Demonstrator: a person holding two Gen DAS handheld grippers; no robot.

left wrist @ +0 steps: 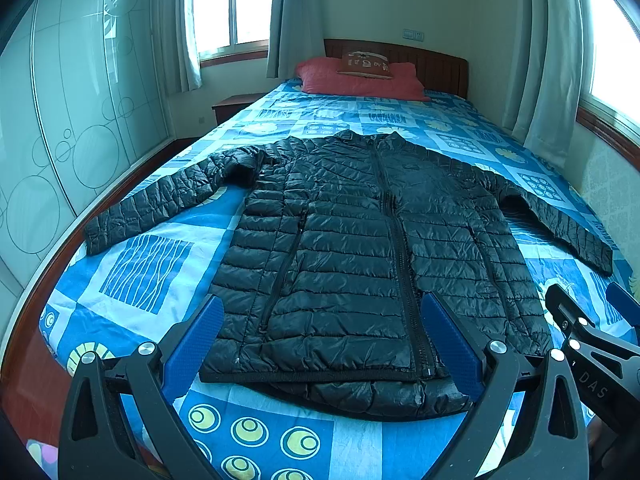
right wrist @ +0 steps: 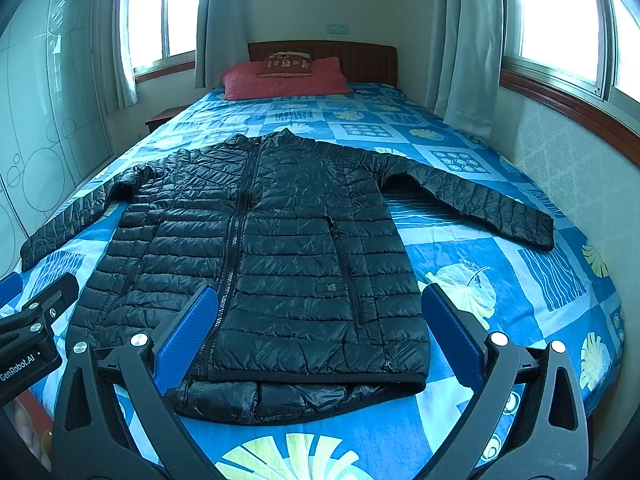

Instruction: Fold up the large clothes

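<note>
A black quilted puffer jacket [left wrist: 360, 248] [right wrist: 280, 248] lies flat and zipped on the bed, collar toward the headboard, both sleeves spread out sideways. Its hem is nearest me, with the back layer peeking out below the front. My left gripper [left wrist: 322, 320] hovers open above the hem's left half, blue pads wide apart and empty. My right gripper [right wrist: 320, 308] hovers open above the hem's right half, also empty. In the left wrist view the right gripper [left wrist: 592, 320] shows at the right edge. The left gripper [right wrist: 36, 312] shows at the left edge of the right wrist view.
The bed has a blue patterned cover [left wrist: 152, 268] [right wrist: 500, 280], a red pillow [left wrist: 360, 78] and a wooden headboard [right wrist: 360, 60]. A glass wardrobe [left wrist: 72, 120] stands left. A wall with curtained windows [right wrist: 560, 40] runs close along the right. A nightstand [left wrist: 236, 106] sits beside the bed.
</note>
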